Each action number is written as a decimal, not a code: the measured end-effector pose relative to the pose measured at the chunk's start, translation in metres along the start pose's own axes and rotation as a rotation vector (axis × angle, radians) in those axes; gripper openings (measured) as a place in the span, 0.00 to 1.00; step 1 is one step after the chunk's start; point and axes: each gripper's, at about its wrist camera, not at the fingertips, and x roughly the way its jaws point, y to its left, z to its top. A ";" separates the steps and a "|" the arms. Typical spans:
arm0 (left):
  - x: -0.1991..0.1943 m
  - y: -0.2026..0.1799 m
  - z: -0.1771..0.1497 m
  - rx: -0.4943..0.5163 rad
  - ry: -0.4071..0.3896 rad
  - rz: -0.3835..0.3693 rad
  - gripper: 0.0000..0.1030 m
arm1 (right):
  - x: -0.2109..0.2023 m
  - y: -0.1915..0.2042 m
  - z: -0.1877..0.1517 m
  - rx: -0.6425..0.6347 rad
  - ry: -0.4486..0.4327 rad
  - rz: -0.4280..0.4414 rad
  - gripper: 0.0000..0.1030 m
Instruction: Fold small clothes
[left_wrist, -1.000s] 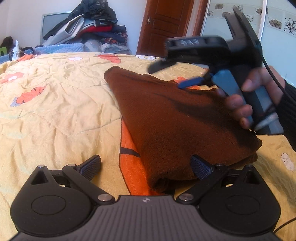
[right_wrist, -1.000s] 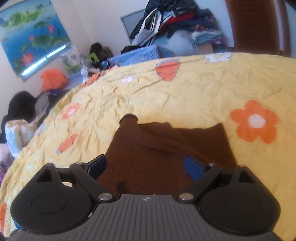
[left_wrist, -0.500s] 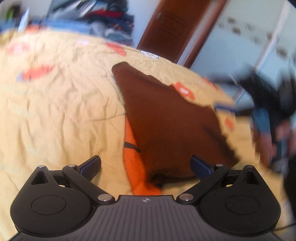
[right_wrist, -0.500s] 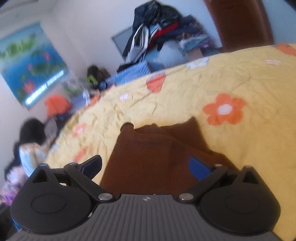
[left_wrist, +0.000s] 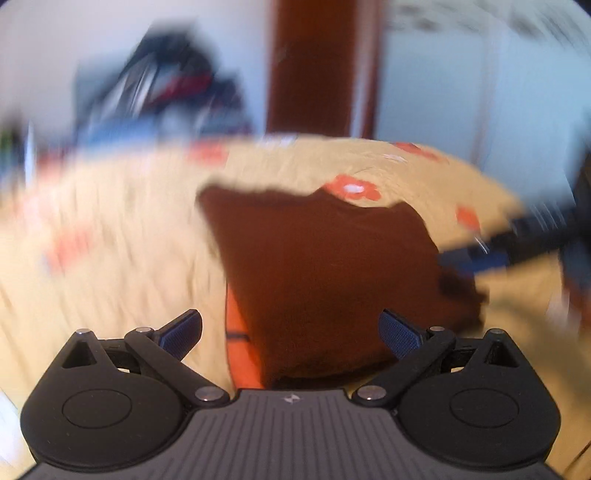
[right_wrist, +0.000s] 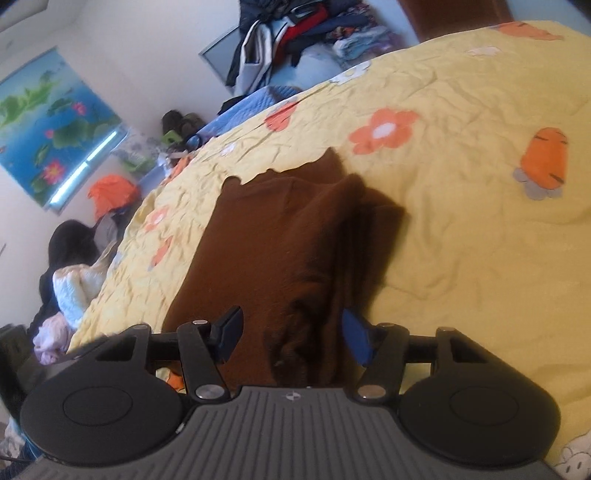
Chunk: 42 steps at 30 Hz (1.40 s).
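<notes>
The left gripper (left_wrist: 290, 334) stood wide, with nothing between its pads; the near hem of the brown garment (left_wrist: 325, 266) lay just beyond its fingertips. The left wrist view was heavily blurred, so fine detail there could not be read.

The brown garment lay partly folded on the yellow quilt (right_wrist: 461, 229), its long axis running away from both cameras, with a doubled layer along its right side. A raised fold (right_wrist: 295, 325) sat at the near edge, between the fingers of the right gripper (right_wrist: 291, 338).

The right gripper's jaws were closing at about half width, with the raised fold between them. The pads did not yet press on the cloth.

Step in hand, as judged: pinching the near right edge for the next fold. To do it well:
- Take all layers of the fold in one pinch; a single layer would likely drag the stack apart.
- Close fully before lifting.
- Carry the edge low and straight over the garment, so that the doubled layer stays aligned.

Clearance: to the left of the garment the quilt was bare as far as the bed's edge, past which loose clothes (right_wrist: 74, 280) lay below. To the right, open quilt with printed flowers and a carrot print (right_wrist: 545, 160) gave ample room.
</notes>
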 end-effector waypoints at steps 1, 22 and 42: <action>-0.002 -0.012 -0.005 0.086 -0.010 0.036 1.00 | 0.002 0.001 0.002 -0.004 0.011 0.000 0.61; 0.017 -0.009 -0.015 0.090 0.094 0.055 0.13 | 0.017 0.003 0.004 -0.071 0.088 -0.001 0.25; 0.016 -0.007 -0.026 0.030 0.107 0.152 0.12 | -0.015 0.009 0.053 -0.037 -0.142 0.026 0.66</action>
